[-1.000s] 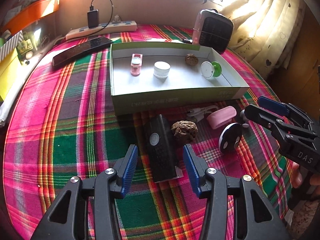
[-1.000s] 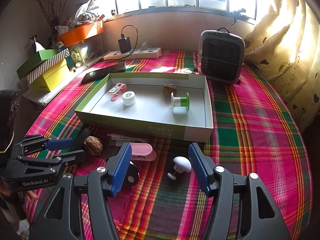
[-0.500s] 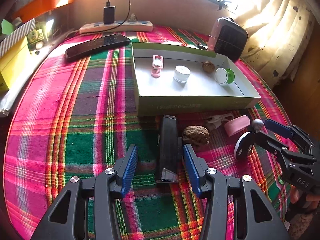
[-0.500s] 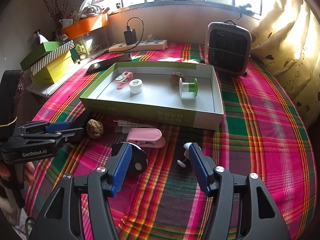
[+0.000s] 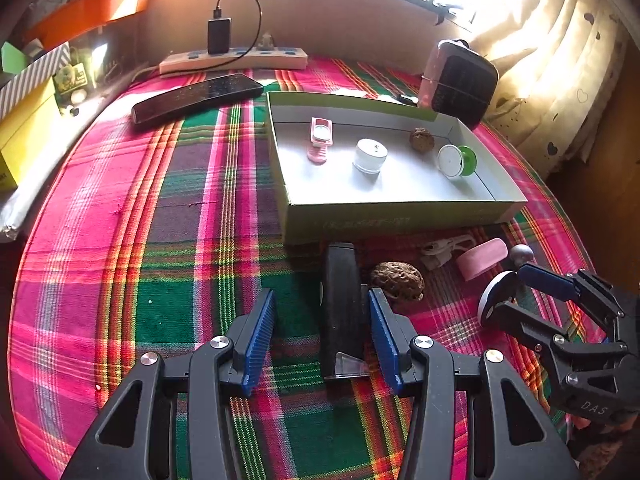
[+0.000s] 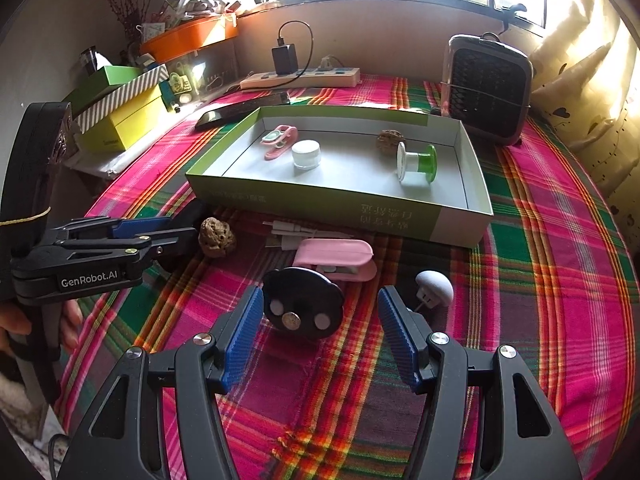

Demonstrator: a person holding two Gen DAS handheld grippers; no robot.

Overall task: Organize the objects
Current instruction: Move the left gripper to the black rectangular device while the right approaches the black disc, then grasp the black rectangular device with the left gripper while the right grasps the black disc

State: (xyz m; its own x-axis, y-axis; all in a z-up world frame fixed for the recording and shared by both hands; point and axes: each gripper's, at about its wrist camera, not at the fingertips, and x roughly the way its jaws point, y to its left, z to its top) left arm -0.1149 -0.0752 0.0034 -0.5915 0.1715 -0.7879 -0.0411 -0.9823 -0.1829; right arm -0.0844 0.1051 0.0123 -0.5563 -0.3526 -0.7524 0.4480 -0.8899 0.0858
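While both tools hover low over the plaid woven cloth (image 5: 120, 240), their ribbed blue pads stand wide apart, gripping nothing.

Left gripper (image 5: 322, 330): a long, matte black block (image 5: 340, 304) lies between its jaws, close against the right pad and clear of the left. Just beyond the right fingertip, a rough, wrinkled brown walnut (image 5: 397, 281). Farther ahead, the shallow cardboard box (image 5: 384, 222), green outside, white inside.

Right gripper (image 6: 320, 332): a round black disc (image 6: 303, 305) with pale studs and a metal centre sits between the jaws, nearer the left pad. Beside the right fingertip, a smooth grey mushroom-shaped plug (image 6: 434, 286). Just ahead, a glossy pink clip (image 6: 334, 258); white folded bits (image 6: 296, 234) beyond it.

Inside the box, ahead of the right gripper: pink clip with round insert (image 6: 279, 141), white squat jar (image 6: 305, 154), second walnut (image 6: 389, 142), green-and-white spool (image 6: 416, 162) on its side.

Left gripper's handle is seen held by a hand (image 6: 16, 322) at the right view's left edge, fingers level and pointing rightward.
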